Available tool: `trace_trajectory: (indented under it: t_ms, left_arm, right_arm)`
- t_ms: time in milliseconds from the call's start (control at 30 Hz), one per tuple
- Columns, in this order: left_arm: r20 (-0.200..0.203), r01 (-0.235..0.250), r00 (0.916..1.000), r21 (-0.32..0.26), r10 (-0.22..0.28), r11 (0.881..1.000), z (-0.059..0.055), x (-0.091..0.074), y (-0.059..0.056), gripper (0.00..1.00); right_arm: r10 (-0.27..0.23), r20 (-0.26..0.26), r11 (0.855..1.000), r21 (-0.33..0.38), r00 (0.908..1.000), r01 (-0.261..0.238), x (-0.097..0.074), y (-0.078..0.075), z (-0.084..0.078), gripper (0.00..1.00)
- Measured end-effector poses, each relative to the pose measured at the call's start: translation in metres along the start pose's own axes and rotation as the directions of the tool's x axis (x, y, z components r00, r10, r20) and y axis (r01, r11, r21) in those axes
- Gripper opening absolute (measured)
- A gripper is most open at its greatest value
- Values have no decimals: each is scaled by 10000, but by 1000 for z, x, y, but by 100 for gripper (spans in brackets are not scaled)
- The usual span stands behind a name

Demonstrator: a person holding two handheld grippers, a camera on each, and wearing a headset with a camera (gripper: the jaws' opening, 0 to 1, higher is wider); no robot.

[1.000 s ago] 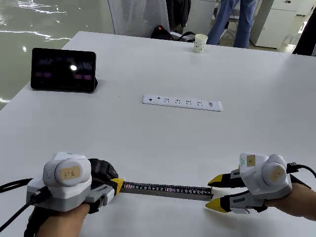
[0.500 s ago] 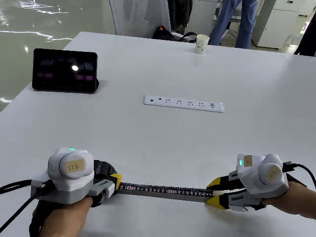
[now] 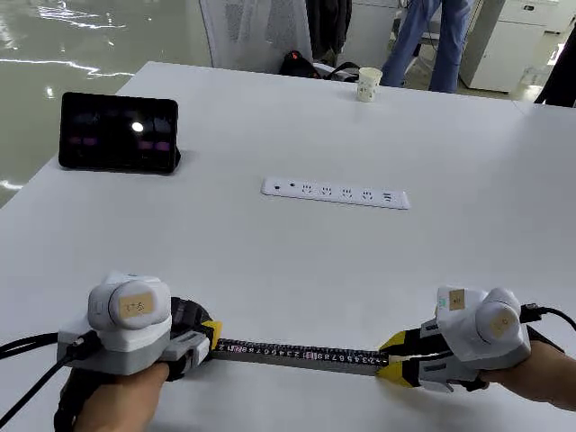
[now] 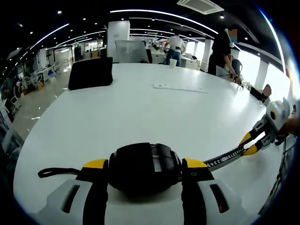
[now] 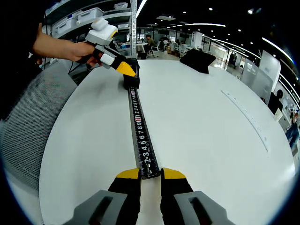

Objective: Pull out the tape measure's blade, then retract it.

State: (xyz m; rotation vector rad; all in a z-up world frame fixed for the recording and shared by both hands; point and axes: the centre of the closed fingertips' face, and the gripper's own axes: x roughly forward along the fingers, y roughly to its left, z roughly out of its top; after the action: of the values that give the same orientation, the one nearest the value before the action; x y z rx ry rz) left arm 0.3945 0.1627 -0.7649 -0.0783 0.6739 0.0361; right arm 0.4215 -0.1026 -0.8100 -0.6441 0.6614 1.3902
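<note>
— Where is the tape measure (image 3: 187,311)?
— At the near left of the bench (image 3: 297,261), clamped in the left tool (image 4: 145,164). Its blade (image 3: 301,353) stretches out to the right, and the right tool (image 3: 392,356) pinches the blade's end.

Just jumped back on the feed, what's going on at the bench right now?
A person holds a gripper in each hand. The left gripper is clamped around the black tape measure case, and the right gripper is shut on the free end of the blade. The blade runs straight between them along the white table, numbers facing up. The pull-out looks done or nearly so; the retract step seems not yet done.
</note>
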Motion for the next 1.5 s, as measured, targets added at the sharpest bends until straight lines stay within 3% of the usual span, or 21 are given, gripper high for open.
trace_trajectory:
  t_ms: [400,1500]
  left_arm:
    - [-63,-104,9999,6,104,9999,-1,3,0,60]
    - [-445,-159,9989,322,174,9994,-2,3,2,54]
  right_arm:
    - [-252,613,9993,303,9978,234,1,0,-2,11]
    - [-214,547,9992,354,9983,195,-1,1,0,9]
